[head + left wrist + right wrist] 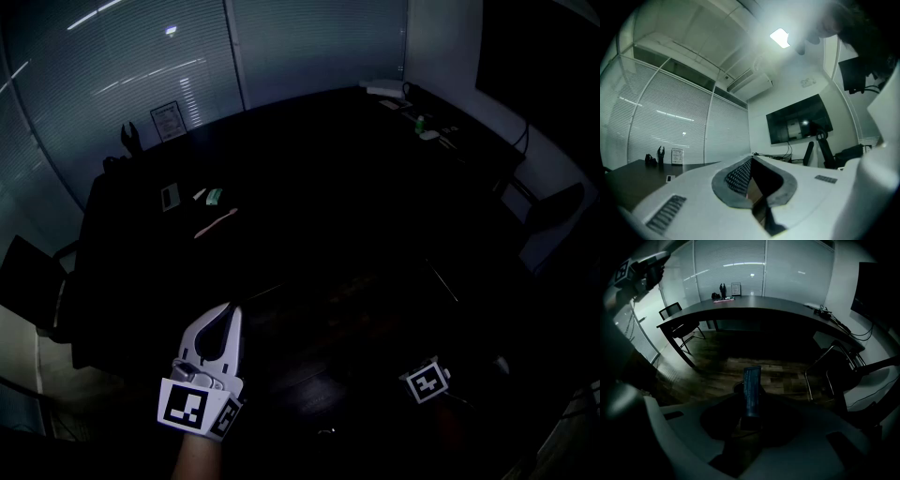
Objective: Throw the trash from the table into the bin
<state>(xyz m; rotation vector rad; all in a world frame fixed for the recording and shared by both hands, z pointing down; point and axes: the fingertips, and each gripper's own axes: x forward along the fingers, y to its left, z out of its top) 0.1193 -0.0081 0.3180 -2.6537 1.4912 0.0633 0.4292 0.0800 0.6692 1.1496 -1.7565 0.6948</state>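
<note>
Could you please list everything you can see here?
table: one, dark, centre of room
pink strip: one, pink, on table's left part
green item: one, green, behind the pink strip
white card: one, white, left of green item
framed sheet: one, white, table's far-left edge
wall screen: one, black, on white wall
chair: one, black, at table's end
blue packet: one, blue, gripped by right gripper
left gripper: one, white, low left, jaw tips together
right gripper: one, white, shut on packet
</note>
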